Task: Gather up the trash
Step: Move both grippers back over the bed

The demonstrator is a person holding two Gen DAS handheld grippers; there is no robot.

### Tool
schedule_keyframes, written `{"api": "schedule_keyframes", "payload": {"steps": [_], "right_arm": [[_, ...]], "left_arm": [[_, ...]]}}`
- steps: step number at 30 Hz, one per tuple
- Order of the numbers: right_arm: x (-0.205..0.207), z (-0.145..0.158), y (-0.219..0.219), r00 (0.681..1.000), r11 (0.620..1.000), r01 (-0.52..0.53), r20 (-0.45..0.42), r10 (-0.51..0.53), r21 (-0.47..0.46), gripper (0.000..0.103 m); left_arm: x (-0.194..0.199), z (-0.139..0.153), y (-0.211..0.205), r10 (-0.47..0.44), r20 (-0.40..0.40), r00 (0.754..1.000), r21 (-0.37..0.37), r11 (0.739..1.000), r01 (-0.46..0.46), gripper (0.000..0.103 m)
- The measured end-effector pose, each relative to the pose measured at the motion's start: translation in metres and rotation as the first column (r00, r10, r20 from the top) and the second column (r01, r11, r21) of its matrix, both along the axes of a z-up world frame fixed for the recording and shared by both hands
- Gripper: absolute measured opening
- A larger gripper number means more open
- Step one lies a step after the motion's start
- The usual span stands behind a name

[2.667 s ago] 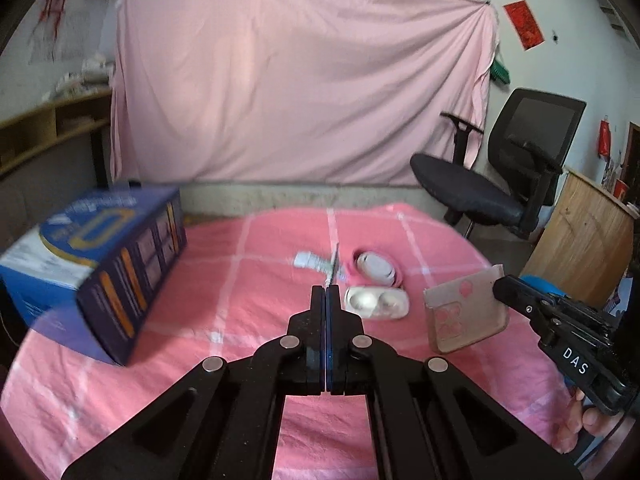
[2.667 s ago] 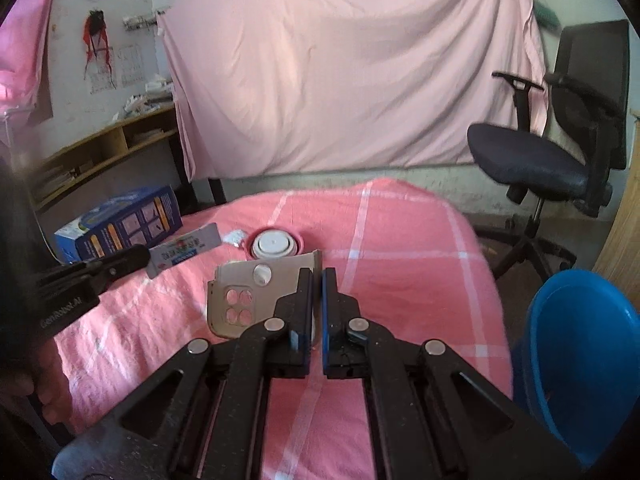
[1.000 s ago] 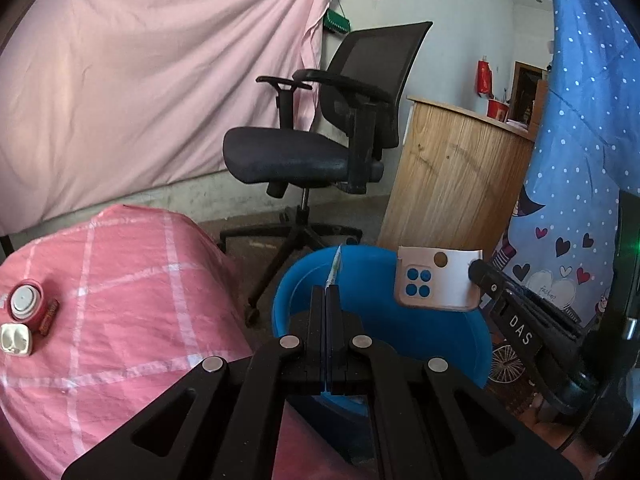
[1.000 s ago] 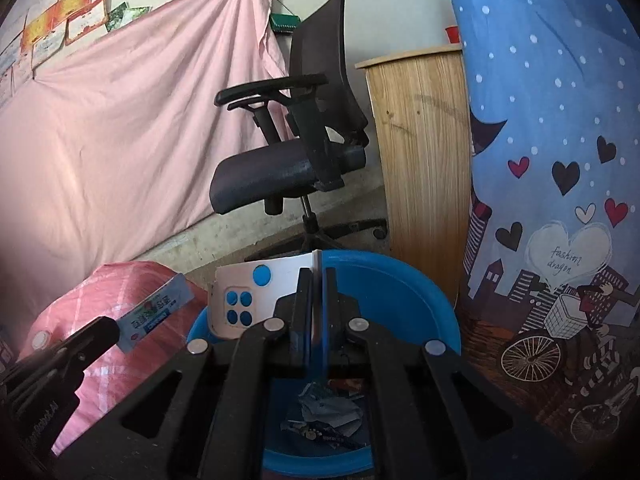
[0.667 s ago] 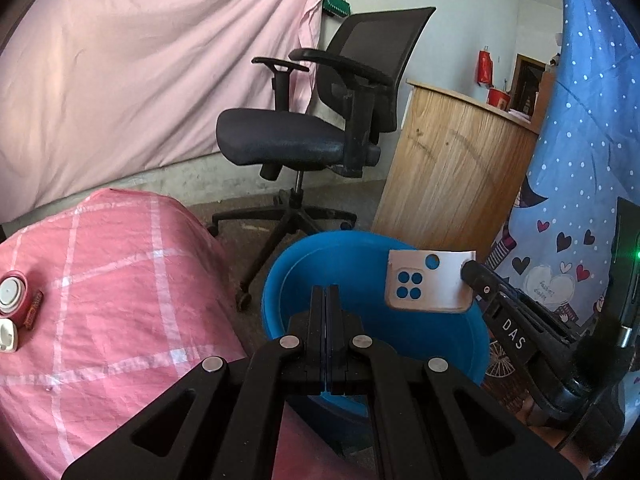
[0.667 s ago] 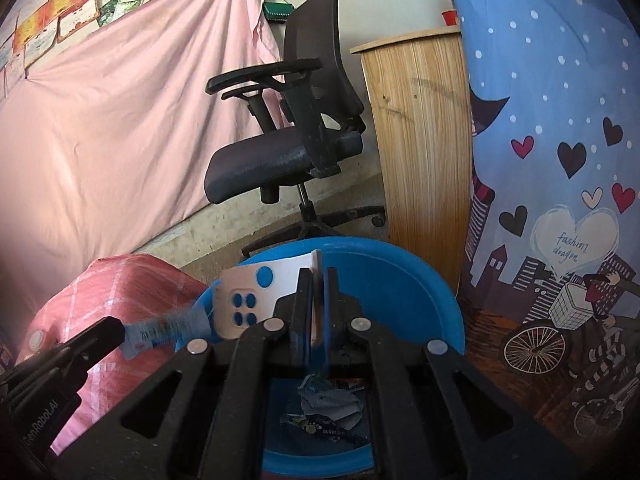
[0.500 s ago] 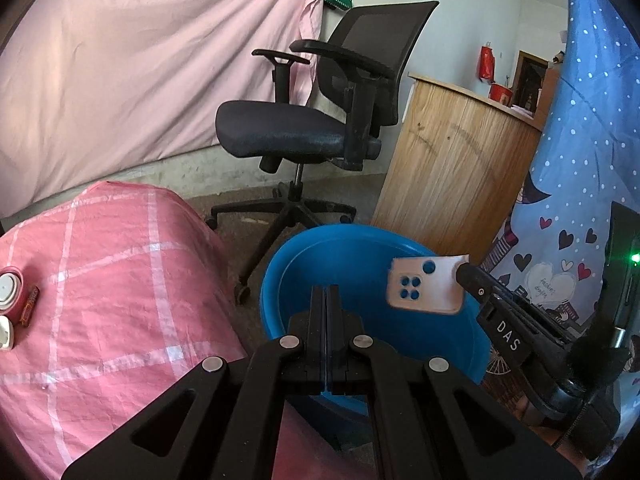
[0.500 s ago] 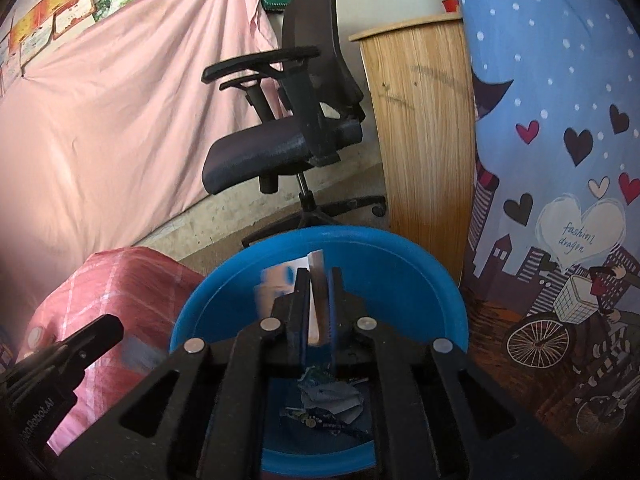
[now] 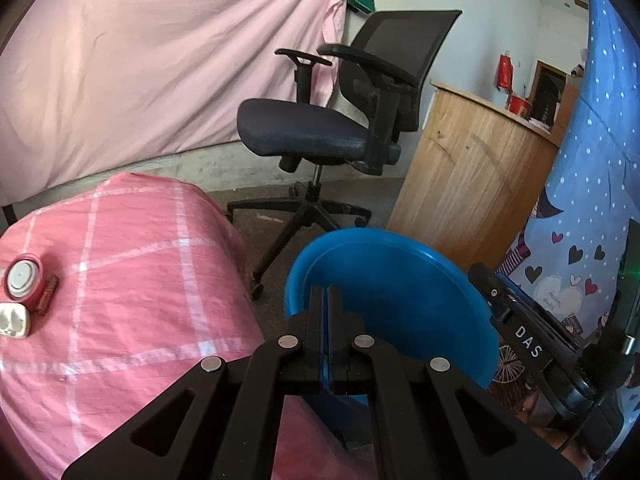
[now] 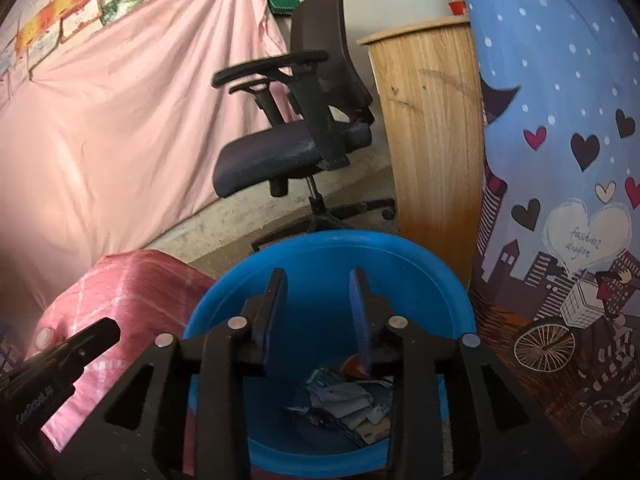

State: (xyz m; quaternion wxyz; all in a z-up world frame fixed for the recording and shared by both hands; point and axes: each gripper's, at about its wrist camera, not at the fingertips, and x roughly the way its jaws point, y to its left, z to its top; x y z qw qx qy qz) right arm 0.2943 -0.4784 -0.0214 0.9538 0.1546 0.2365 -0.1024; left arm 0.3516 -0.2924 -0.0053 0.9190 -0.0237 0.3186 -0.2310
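Note:
A blue trash bin (image 10: 320,252) stands on the floor beside the pink checked table (image 9: 120,280). My right gripper (image 10: 318,284) hangs over the bin's mouth; its jaws are opening and nothing is between them. Crumpled papers and wrappers (image 10: 344,400) lie at the bin's bottom. My left gripper (image 9: 327,292) is shut at the bin's near rim with nothing showing between its fingers; its tip (image 10: 100,330) also shows in the right wrist view. On the table's left edge lie a round white container (image 9: 22,278), a white case (image 9: 14,320) and a small red-brown stick (image 9: 47,298).
A black office chair (image 9: 320,132) stands behind the bin. A wooden cabinet (image 9: 472,176) is at its right, and a blue curtain with hearts (image 9: 580,220) hangs further right. A pink sheet (image 9: 160,60) covers the back wall.
The right jaws have parted and the beige phone case has dropped from them into the bin. The sachet that the left gripper held a second ago is gone from it.

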Motion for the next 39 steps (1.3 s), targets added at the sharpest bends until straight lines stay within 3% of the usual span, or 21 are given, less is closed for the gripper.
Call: {"api": "schedule_keyframes", "payload": {"steps": [5,7,11,16,20,24,26,31,39], "right_arm": [[-0.007,0.019,0.018,0.994,0.999,-0.041,0.096,0.044,-0.026,0.073],[-0.008,0.026,0.027,0.990,0.998,-0.056,0.127,0.061,-0.042,0.078],[-0.012,0.038,0.048,0.976,0.993,-0.095,0.190,0.107,-0.073,0.088],[-0.013,0.048,0.072,0.955,0.986,-0.135,0.252,0.154,-0.095,0.102],[-0.014,0.056,0.097,0.930,0.975,-0.182,0.299,0.213,-0.126,0.103],[-0.019,0.061,0.125,0.896,0.958,-0.239,0.343,0.281,-0.161,0.103],[-0.020,0.063,0.140,0.880,0.946,-0.271,0.353,0.319,-0.179,0.103],[-0.021,0.066,0.169,0.833,0.912,-0.343,0.375,0.407,-0.226,0.103],[-0.017,0.060,0.213,0.791,0.856,-0.414,0.342,0.507,-0.310,0.103]], "left_arm": [[-0.007,0.015,0.021,0.040,0.054,0.998,-0.009,0.999,-0.039,0.001],[-0.011,0.022,0.033,0.062,0.079,0.995,-0.011,0.998,-0.061,0.005],[-0.020,0.034,0.062,0.122,0.131,0.984,-0.037,0.992,-0.119,0.039],[-0.029,0.048,0.104,0.216,0.189,0.958,-0.051,0.976,-0.210,0.049],[-0.038,0.054,0.140,0.290,0.229,0.929,-0.076,0.957,-0.280,0.064],[-0.053,0.058,0.179,0.377,0.278,0.884,-0.133,0.926,-0.353,0.095],[-0.060,0.058,0.196,0.406,0.298,0.864,-0.163,0.913,-0.373,0.101],[-0.074,0.054,0.230,0.456,0.327,0.828,-0.183,0.890,-0.418,0.101],[-0.086,0.037,0.266,0.502,0.366,0.783,-0.119,0.860,-0.496,0.101]]}}
